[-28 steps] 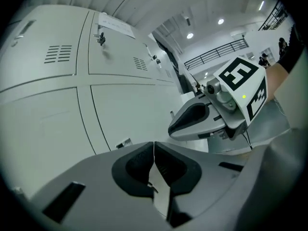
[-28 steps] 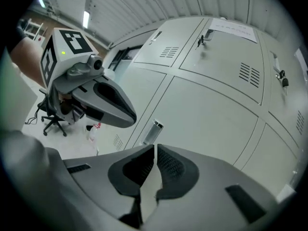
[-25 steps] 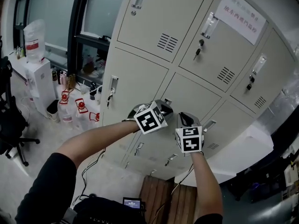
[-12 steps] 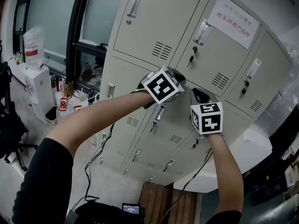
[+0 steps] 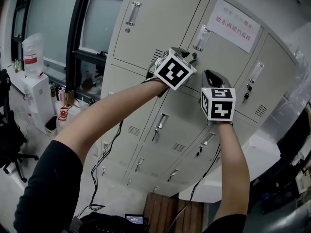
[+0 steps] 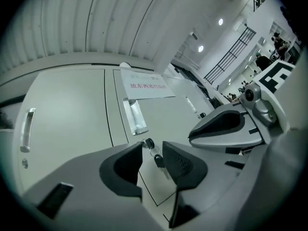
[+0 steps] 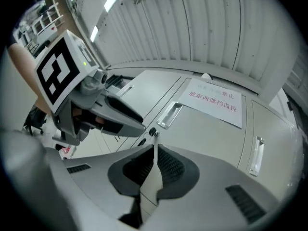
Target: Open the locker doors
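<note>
Risen, left hand-held gripper (image 6: 152, 147), jaws just parted, frames key (image 6: 158, 160); right hand-held gripper (image 7: 154, 149) closed

Your locker doors (image 5: 160, 28) look like smooth, matt, beige-painted sheet metal. Their handles (image 5: 132, 13) gleam like bright polished metal. The notice (image 5: 234, 24) is flat white paper. Your right gripper (image 7: 154, 148) has a smooth grey plastic shell and matt dark pads (image 7: 172, 166) with a fine ribbed texture.

Office clutter to the left and below

A water dispenser (image 5: 38, 93) stands under dark windows (image 5: 51, 18), a black office chair (image 5: 9, 135) nearby; wooden slats (image 5: 163, 213) lie lower down.
</note>
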